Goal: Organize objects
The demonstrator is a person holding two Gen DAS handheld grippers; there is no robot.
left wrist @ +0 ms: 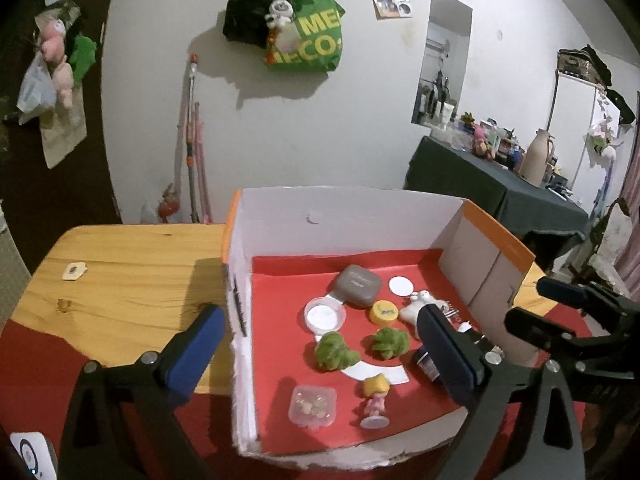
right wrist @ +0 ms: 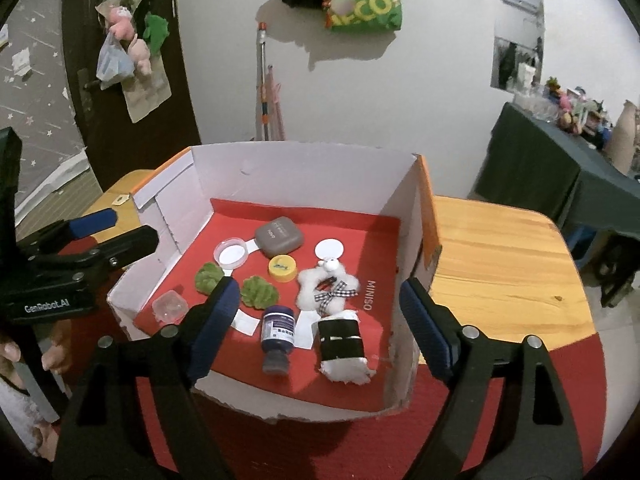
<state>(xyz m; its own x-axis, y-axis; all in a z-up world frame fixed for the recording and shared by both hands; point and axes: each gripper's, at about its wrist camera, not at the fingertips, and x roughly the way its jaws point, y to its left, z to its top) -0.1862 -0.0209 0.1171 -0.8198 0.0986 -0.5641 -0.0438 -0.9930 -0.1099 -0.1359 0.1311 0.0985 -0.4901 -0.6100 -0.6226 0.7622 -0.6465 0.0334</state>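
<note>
Both tongs hang over the near side of a shallow cardboard box lined in red, and both stand with their jaws spread wide and nothing between them. The left tongs straddle the box's left wall: one finger is outside it above the wooden table, the other is over the box floor. Between those fingers lie two green leafy toys, a round clear lid, a grey case, a yellow cap, a small clear plastic box and an upright little doll. The right tongs span the box's right half, with the right finger just outside the right wall. Between those fingers a dark bottle lies on its side, beside a white plush with a checked bow and a black-and-white roll. The other green toy sits just past the left finger.
</note>
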